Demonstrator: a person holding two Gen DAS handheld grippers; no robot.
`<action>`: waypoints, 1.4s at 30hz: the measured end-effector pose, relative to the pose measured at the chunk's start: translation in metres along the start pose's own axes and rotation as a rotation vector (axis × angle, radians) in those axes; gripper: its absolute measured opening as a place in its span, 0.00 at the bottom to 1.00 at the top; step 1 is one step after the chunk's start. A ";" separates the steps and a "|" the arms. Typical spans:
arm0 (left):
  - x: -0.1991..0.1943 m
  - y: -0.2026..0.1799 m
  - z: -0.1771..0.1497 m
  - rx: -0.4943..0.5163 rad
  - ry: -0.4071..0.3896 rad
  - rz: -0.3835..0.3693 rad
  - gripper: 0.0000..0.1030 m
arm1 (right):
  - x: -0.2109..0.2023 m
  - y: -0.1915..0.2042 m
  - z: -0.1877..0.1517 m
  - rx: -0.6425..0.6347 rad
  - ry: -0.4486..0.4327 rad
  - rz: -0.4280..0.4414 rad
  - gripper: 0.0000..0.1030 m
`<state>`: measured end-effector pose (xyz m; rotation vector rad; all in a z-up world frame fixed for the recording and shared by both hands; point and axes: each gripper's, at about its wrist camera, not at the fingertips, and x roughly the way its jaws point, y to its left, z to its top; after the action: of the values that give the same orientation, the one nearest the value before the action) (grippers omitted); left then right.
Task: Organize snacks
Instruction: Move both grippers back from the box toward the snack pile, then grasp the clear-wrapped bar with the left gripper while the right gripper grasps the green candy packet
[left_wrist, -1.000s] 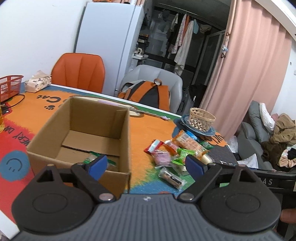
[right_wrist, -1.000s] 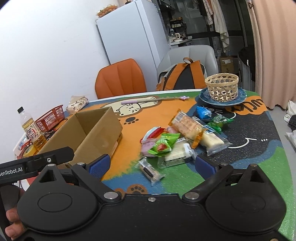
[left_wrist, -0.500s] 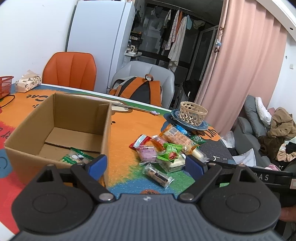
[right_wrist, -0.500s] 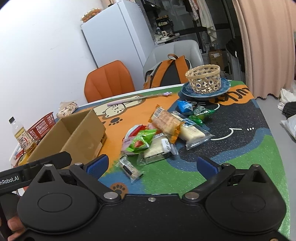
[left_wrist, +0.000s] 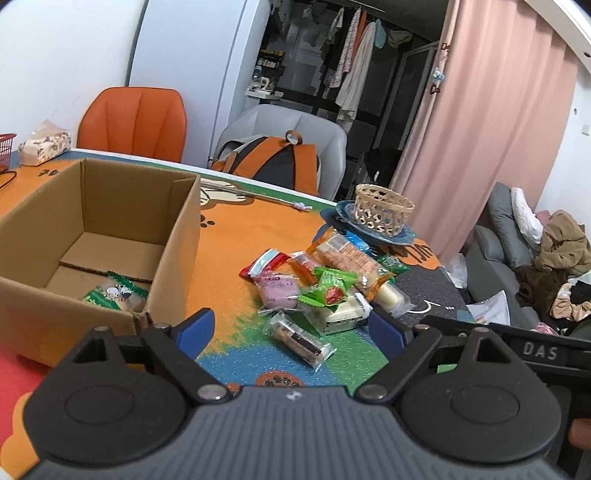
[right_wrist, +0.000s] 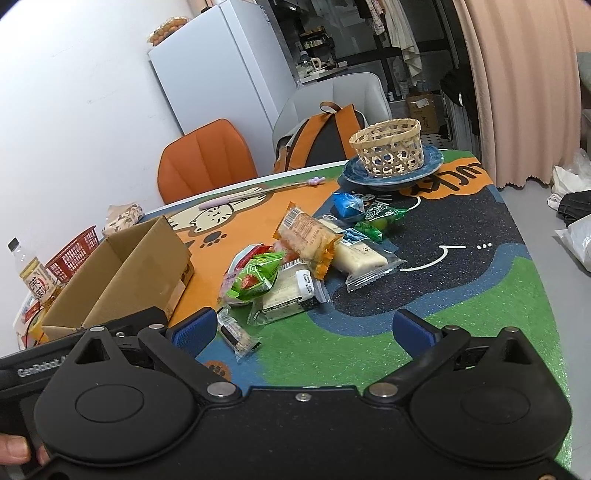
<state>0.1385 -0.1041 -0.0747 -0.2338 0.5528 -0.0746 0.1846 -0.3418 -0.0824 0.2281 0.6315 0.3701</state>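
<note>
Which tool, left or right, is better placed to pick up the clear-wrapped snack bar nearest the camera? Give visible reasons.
Probably the left tool: open, with the snack bar between its fingertips. At the right tool, also open, the bar lies off-centre beside one fingertip.

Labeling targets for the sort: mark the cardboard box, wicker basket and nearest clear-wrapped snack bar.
cardboard box (left_wrist: 183, 236), left wrist view, on its right outer wall.
wicker basket (right_wrist: 388, 155), right wrist view, on its woven side.
clear-wrapped snack bar (left_wrist: 299, 338), left wrist view, mid-wrapper.
</note>
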 end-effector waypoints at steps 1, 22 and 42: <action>0.003 0.000 -0.001 -0.003 0.004 0.002 0.86 | 0.001 0.000 0.000 0.000 0.001 0.004 1.00; 0.047 -0.003 -0.013 -0.034 0.041 0.053 0.78 | 0.019 -0.013 0.004 0.019 0.016 -0.008 1.00; 0.068 0.003 -0.024 -0.069 0.053 0.071 0.43 | 0.048 0.013 0.011 -0.020 0.034 0.050 1.00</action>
<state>0.1829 -0.1150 -0.1302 -0.2794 0.6163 0.0073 0.2238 -0.3120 -0.0947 0.2193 0.6564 0.4291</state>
